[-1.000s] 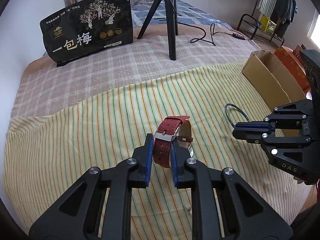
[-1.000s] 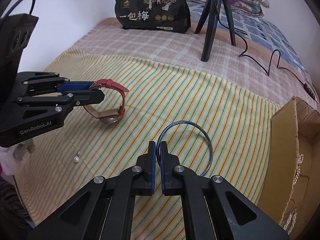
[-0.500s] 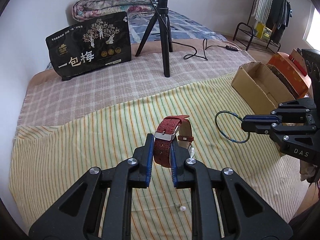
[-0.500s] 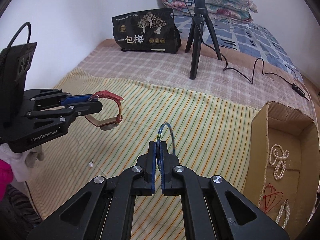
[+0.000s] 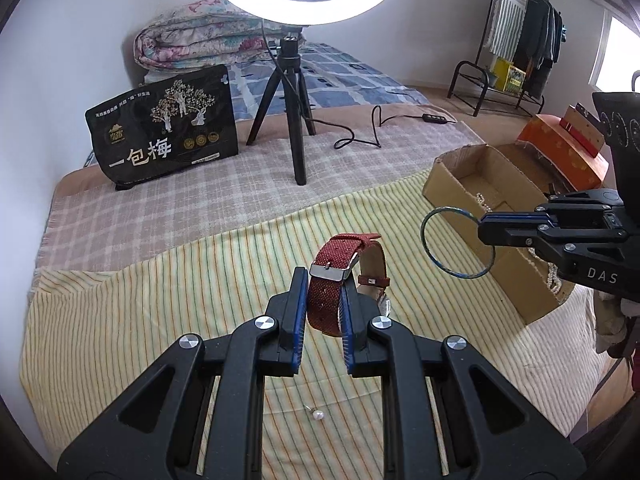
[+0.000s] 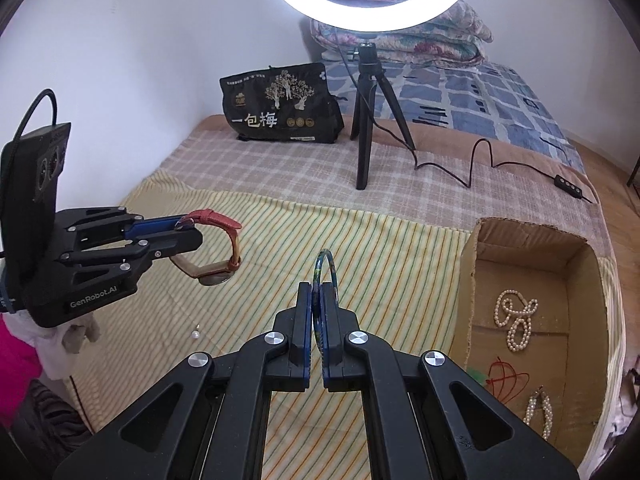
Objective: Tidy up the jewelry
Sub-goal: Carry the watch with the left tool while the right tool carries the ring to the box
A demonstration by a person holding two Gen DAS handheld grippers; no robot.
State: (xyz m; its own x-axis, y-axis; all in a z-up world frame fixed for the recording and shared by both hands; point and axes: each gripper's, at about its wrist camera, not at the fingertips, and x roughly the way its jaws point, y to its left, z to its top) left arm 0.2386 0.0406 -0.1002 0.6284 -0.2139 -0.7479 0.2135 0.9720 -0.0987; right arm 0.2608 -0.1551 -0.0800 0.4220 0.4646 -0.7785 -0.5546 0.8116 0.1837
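black grippers (image 5: 323,304), blue pads (image 5: 299,312), silver screws

Both grippers rose off the yellow striped cloth (image 5: 160,304). The red fabric-strap watch (image 5: 340,276) lifted clear of it, and the thin blue-green bangle (image 5: 456,242) climbed from right-centre toward the open cardboard box (image 5: 452,184).

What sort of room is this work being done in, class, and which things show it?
Most likely a bedroom: the work surface is a bed with a folded quilt at its head, and a clothes rack stands by the wall.
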